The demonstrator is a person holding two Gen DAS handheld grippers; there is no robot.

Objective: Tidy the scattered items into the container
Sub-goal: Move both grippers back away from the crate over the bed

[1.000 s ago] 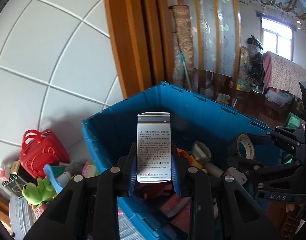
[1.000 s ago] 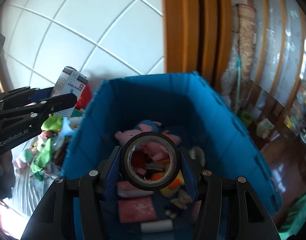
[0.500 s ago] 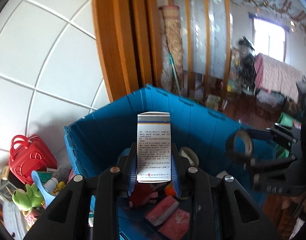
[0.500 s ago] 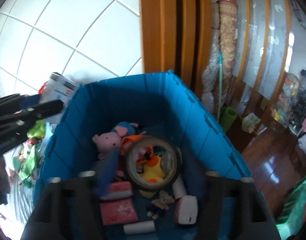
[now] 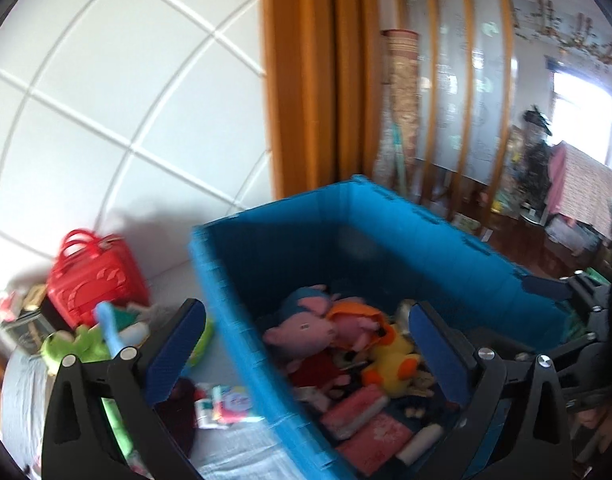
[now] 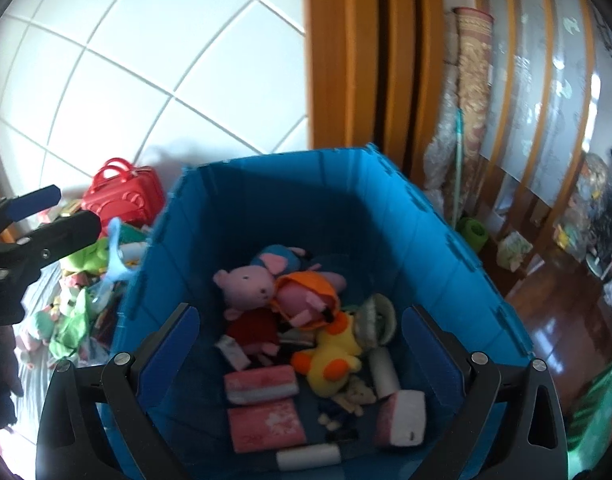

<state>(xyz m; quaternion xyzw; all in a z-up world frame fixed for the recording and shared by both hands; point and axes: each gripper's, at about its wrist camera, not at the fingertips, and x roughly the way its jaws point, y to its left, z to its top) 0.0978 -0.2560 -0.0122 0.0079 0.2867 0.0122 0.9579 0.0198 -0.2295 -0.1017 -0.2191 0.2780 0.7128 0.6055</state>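
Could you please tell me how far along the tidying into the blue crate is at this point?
Partly done. The blue crate already holds a pink pig toy, a yellow duck and pink packets. Nothing is in hand: the left gripper and right gripper have just been opening and stand open, with nothing between the jaws. Left outside: the red bag, a green toy and small clutter.

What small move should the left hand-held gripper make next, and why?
Probably swing left toward the pile beside the blue bin. The left hand-held gripper has just been opening and now stands open with nothing between its fingers, while the red toy case and green plush lie outside.
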